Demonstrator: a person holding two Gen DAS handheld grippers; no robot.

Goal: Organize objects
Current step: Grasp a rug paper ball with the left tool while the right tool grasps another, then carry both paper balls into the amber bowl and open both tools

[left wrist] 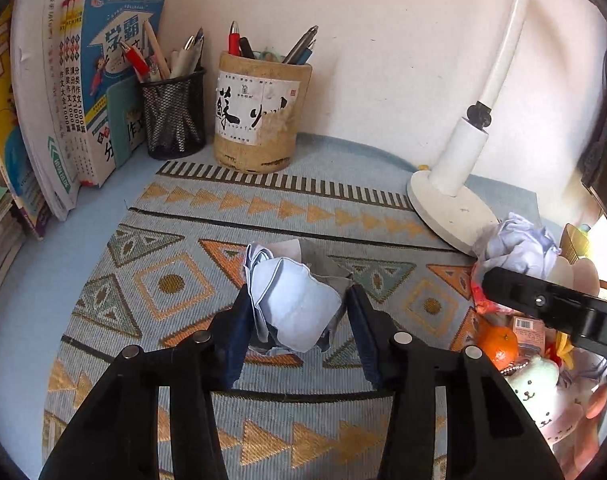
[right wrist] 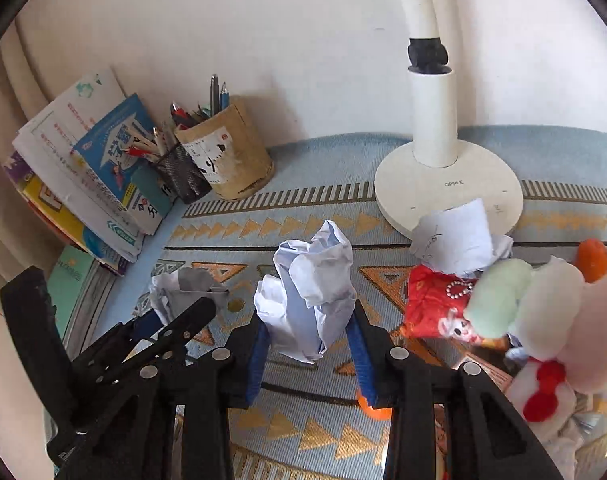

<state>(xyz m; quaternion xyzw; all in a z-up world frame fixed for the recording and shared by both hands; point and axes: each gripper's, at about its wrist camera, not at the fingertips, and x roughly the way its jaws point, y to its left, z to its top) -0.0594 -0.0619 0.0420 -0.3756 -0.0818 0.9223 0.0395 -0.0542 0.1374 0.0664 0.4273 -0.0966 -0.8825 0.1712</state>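
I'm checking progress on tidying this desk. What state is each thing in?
Left hand-held gripper: shut on a crumpled paper ball.
Right hand-held gripper: shut on another paper wad.
Third crumpled paper: loose, against the lamp base.
Mesh pen cup: upright, full.
Bamboo pen holder: upright, holding pens.
Books: standing, leaning.

Each view is taken from just behind a gripper, angled down and close over the patterned mat (left wrist: 175, 280), facing the wall. The lamp base (left wrist: 443, 208), bamboo pen holder (right wrist: 227, 164) and books (right wrist: 83, 168) are shared by both.
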